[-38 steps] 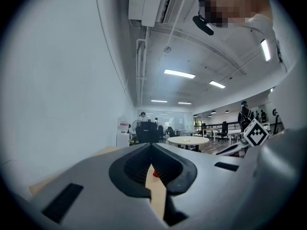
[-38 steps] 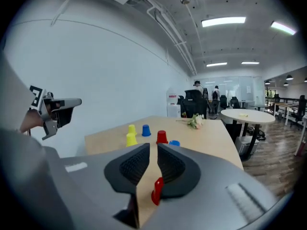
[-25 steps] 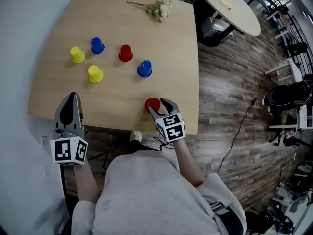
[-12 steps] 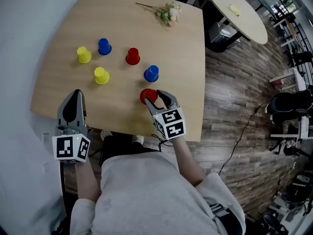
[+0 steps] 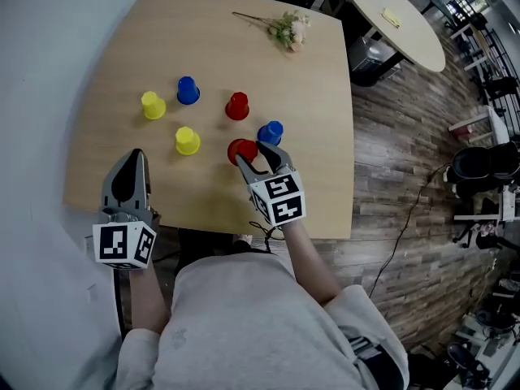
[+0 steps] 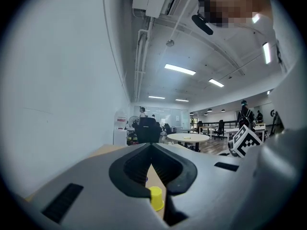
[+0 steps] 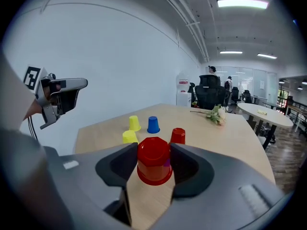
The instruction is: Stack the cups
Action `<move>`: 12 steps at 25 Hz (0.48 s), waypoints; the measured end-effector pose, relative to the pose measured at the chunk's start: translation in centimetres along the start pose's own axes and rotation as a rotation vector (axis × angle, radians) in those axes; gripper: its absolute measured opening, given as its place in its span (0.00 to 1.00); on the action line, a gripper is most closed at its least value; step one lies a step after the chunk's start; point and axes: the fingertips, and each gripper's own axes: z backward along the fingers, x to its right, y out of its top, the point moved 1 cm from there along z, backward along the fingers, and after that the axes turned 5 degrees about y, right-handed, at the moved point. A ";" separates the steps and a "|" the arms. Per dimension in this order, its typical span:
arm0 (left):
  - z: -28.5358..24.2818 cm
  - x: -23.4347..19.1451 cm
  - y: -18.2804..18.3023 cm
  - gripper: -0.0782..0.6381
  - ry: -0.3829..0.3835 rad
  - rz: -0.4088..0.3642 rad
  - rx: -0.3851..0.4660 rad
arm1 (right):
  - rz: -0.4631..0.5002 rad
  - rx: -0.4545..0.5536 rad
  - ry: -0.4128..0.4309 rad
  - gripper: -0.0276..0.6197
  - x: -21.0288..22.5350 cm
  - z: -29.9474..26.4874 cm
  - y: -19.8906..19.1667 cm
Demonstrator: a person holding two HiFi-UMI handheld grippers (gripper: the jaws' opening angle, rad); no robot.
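Observation:
My right gripper (image 5: 255, 154) is shut on an upside-down red cup (image 5: 241, 149), which sits between its jaws in the right gripper view (image 7: 154, 160). A blue cup (image 5: 270, 132) stands just to its right, almost touching it. On the wooden table (image 5: 309, 193) further back are a second red cup (image 5: 237, 106), another blue cup (image 5: 188, 90) and two yellow cups (image 5: 153, 105) (image 5: 187, 140). My left gripper (image 5: 132, 161) is shut and empty over the table's front left edge. One yellow cup (image 6: 156, 198) shows just past its closed jaws.
A sprig of dried flowers (image 5: 288, 29) lies at the table's far right corner. Beyond the table's right edge are wood flooring, a round white table (image 5: 394, 19) and office chairs (image 5: 479, 161). A white wall runs along the left.
The right gripper has carried the red cup from the front edge away from me, up beside the blue cup. The left gripper has stayed shut in place.

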 end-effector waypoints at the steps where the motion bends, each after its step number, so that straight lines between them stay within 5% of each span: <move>1: -0.3 -0.6 0.1 0.12 -0.011 0.003 -0.004 | -0.005 0.002 -0.013 0.38 -0.2 -0.5 0.4; 12: -3.9 -6.8 -0.3 0.12 -0.117 0.004 -0.056 | -0.083 -0.041 -0.123 0.38 -1.6 -7.1 0.7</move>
